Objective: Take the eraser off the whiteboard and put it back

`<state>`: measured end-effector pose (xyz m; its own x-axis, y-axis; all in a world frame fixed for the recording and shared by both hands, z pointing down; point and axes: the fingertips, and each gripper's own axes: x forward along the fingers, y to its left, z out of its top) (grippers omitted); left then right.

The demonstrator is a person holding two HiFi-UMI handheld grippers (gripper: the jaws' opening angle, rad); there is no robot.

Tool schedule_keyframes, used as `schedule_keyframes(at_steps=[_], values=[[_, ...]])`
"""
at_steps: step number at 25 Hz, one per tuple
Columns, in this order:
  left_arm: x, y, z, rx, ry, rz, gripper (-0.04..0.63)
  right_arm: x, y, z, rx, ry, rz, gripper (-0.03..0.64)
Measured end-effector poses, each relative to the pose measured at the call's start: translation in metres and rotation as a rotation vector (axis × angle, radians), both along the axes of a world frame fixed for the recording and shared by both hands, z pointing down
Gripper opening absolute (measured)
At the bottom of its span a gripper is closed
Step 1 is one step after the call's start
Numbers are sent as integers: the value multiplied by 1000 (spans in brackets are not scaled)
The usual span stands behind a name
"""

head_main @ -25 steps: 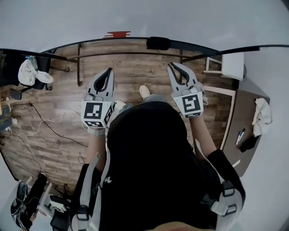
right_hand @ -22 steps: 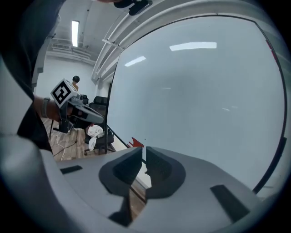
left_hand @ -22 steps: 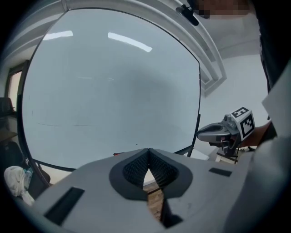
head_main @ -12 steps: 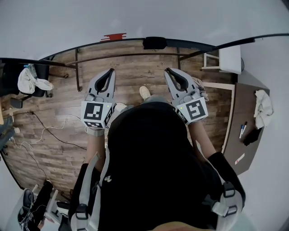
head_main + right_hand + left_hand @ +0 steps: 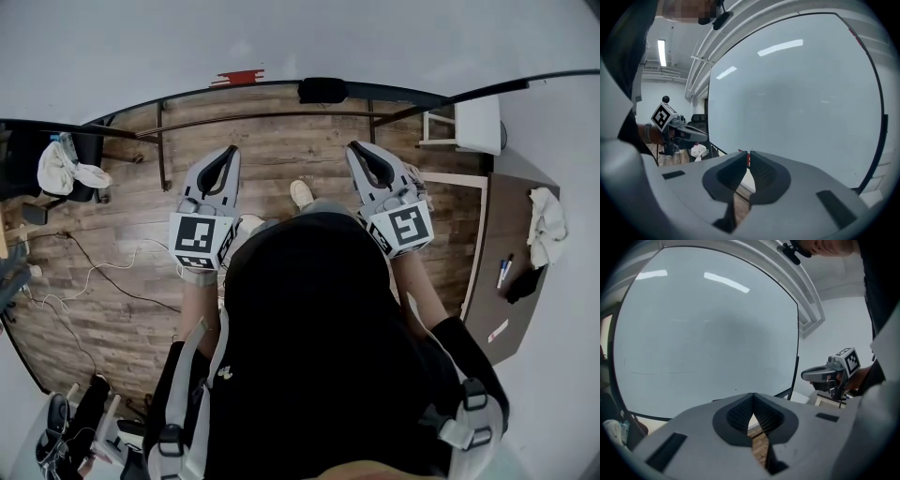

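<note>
Near whiteboard (image 5: 394, 37) bottom edge, left of middle: eraser (image 5: 239, 75), read as small red block, stuck on board face. Left gripper (image 5: 228, 150) jaws together, empty. Right gripper (image 5: 360, 148) jaws closed too, nothing between. Both held out before board, well short of eraser. Right one aimed at it, red showing just past tips. Scene fits eraser waiting for pick-off, or eraser put back on board. Next move unsettled.

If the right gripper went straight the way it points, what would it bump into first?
Probably the whiteboard, low down near its bottom edge; nothing shows in between, though depth is hard to judge.
</note>
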<state>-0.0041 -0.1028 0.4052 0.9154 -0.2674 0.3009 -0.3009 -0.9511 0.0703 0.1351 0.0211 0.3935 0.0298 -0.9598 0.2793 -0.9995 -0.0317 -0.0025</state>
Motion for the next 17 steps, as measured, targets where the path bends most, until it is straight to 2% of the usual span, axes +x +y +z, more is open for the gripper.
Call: schedule_keyframes(at_steps=[17], values=[[3,5,5,-1,-19,-18,9,8,1,16,-34,-20,7,32]])
